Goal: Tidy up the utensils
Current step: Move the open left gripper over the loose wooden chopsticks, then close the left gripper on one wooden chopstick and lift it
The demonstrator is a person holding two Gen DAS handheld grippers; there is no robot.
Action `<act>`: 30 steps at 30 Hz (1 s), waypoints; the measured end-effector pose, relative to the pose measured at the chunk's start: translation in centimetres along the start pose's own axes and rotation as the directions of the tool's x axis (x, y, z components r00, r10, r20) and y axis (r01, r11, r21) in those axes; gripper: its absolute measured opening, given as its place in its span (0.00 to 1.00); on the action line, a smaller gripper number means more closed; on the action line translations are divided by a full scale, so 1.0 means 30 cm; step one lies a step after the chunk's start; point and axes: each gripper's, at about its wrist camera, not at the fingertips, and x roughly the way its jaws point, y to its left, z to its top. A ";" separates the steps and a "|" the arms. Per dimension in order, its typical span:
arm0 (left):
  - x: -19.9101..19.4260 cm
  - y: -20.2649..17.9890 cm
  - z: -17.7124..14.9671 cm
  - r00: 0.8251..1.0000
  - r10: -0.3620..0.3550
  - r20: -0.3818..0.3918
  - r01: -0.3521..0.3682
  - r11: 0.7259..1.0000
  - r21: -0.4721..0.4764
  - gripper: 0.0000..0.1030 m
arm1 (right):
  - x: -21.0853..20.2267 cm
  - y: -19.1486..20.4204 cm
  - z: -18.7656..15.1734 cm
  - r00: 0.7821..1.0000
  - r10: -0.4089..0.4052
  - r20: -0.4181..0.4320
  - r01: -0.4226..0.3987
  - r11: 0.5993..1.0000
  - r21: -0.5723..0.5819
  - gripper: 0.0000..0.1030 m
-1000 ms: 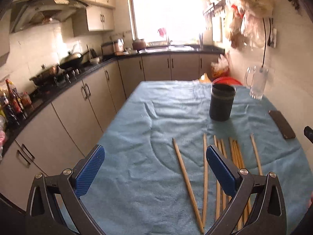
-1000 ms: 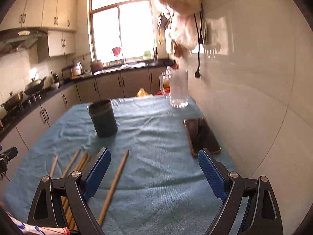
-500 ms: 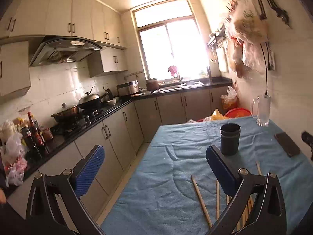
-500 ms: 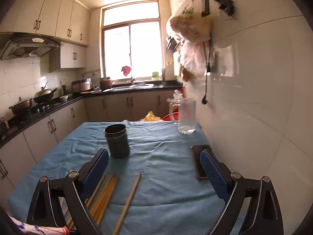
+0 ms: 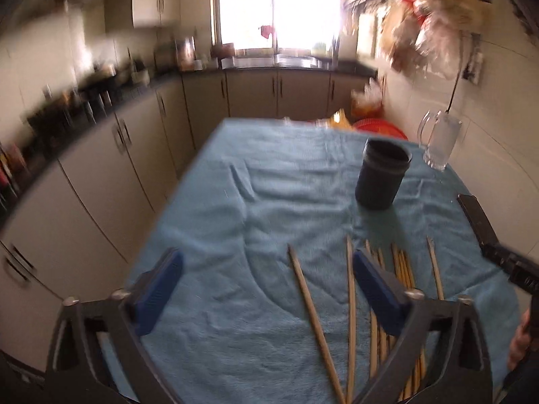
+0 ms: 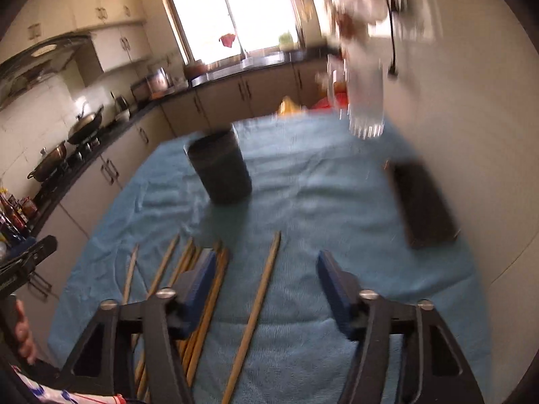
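Observation:
Several wooden chopsticks (image 5: 401, 269) lie side by side on the blue table cloth (image 5: 252, 202), near its front edge. Behind them stands an upright dark cup (image 5: 380, 178), empty as far as I can see. My left gripper (image 5: 266, 269) hovers over the cloth with its jaws closing. Two loose chopsticks (image 5: 303, 299) show in the gap, untouched by the pads. In the right wrist view the chopsticks (image 6: 188, 262) sit left of the dark cup (image 6: 220, 171). My right gripper (image 6: 266, 266) is closing too, above a single chopstick (image 6: 261, 289) that no pad presses.
A glass mug (image 5: 439, 141) and a dark phone (image 5: 476, 219) lie by the tiled wall on the right, with the phone (image 6: 424, 205) right of my right gripper. Kitchen cabinets and a stove line the left. A hand (image 6: 23, 333) shows at the left edge.
Both views swung up toward the kitchen and have dropped back down over the chopsticks. Both pairs of jaws stand narrower than before, the right one more so.

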 end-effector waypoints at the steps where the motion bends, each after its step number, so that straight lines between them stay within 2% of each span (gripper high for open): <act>1: 0.049 0.013 -0.004 0.999 -0.014 -0.045 0.013 1.000 -0.017 0.73 | 0.029 -0.006 0.000 1.000 0.008 -0.024 -0.008 1.000 0.005 0.53; 3: 0.146 0.037 -0.007 0.989 -0.052 -0.141 0.043 0.997 -0.069 0.51 | 0.091 -0.014 0.001 0.997 0.012 -0.070 -0.011 1.000 0.010 0.52; 5: 0.247 0.055 -0.023 0.968 -0.101 -0.228 0.070 0.988 -0.139 0.48 | 0.133 -0.009 -0.001 0.994 0.018 -0.104 -0.018 1.000 0.009 0.51; 8: 0.332 0.048 -0.049 0.952 -0.131 -0.278 0.083 0.980 -0.179 0.48 | 0.192 0.011 0.013 0.991 0.011 -0.137 -0.012 1.000 -0.005 0.49; 14: 0.404 -0.009 -0.038 0.941 -0.147 -0.305 0.103 0.982 -0.156 0.48 | 0.289 0.038 0.037 0.980 -0.039 -0.198 0.033 0.999 -0.033 0.42; 24: 0.463 -0.073 0.014 0.955 -0.056 -0.291 0.048 0.998 -0.036 0.46 | 0.386 0.072 0.078 0.958 -0.111 -0.264 0.097 0.993 -0.065 0.27; 25: 0.466 -0.078 0.015 0.957 -0.049 -0.287 0.045 0.999 -0.022 0.43 | 0.390 0.074 0.082 0.956 -0.120 -0.267 0.104 0.992 -0.074 0.25; 26: 0.469 -0.086 0.017 0.959 -0.037 -0.282 0.038 0.999 -0.004 0.32 | 0.396 0.076 0.086 0.955 -0.124 -0.269 0.106 0.991 -0.080 0.23; 27: 0.473 -0.095 0.018 0.961 -0.022 -0.275 0.028 0.999 0.018 0.16 | 0.402 0.075 0.091 0.955 -0.117 -0.271 0.097 0.992 -0.085 0.16; 28: 0.478 -0.101 0.019 0.963 -0.010 -0.268 0.020 0.999 0.035 0.09 | 0.404 0.075 0.095 0.956 -0.108 -0.271 0.088 0.993 -0.085 0.09; 30: 0.480 -0.103 0.022 0.965 -0.020 -0.261 0.031 0.999 0.038 0.06 | 0.410 0.064 0.106 0.960 -0.076 -0.269 0.056 0.995 -0.081 0.08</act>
